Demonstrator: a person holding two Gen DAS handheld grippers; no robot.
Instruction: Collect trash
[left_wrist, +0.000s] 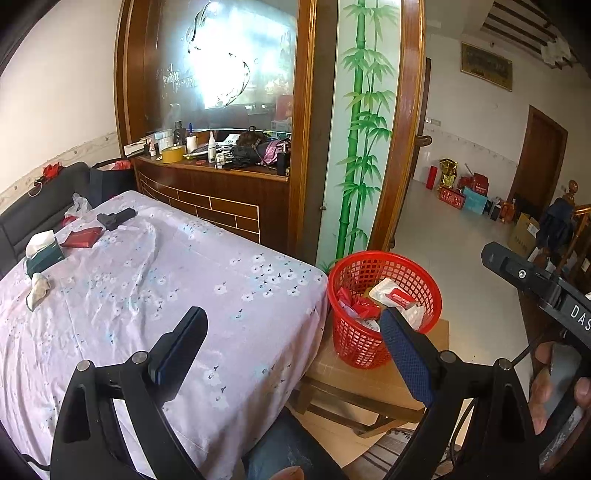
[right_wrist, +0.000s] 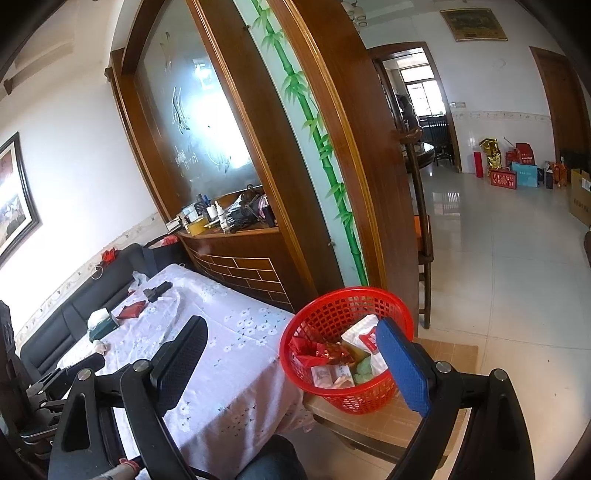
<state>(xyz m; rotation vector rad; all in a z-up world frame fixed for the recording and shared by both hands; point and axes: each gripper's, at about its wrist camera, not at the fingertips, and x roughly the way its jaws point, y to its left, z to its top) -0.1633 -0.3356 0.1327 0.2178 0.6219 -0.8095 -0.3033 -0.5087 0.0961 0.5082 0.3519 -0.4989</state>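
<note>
Both claws stand spread and grip nothing: the left claw (left_wrist: 295, 347) hangs over the near corner of the bench, and the right claw (right_wrist: 291, 362) hangs at a similar height beside it.

1. Trash container. A red mesh basket (left_wrist: 354, 343) sits just beyond the right fingertip of each claw. It rests on a low wooden stool (left_wrist: 373, 384) that touches the bench corner. The basket holds collected trash: a white packet with a red label (left_wrist: 393, 295), red wrappers (right_wrist: 314, 350) and small paper packs.

2. Remaining items. Far ahead and to the left of the left claw, on the bench cloth (left_wrist: 166, 273), lie a green tissue box (left_wrist: 42, 253), a red packet (left_wrist: 81, 236), a black object (left_wrist: 116, 218) and a crumpled white piece (left_wrist: 37, 290). All are well apart from the basket.

3. Surroundings. A dark sofa (left_wrist: 33, 206) runs along the far left edge of the bench. A wooden cabinet with a cluttered shelf (left_wrist: 221, 162) stands behind the bench. Boxes and bags (right_wrist: 517, 173) line the far wall on the tiled floor, well to the right of the right claw.
</note>
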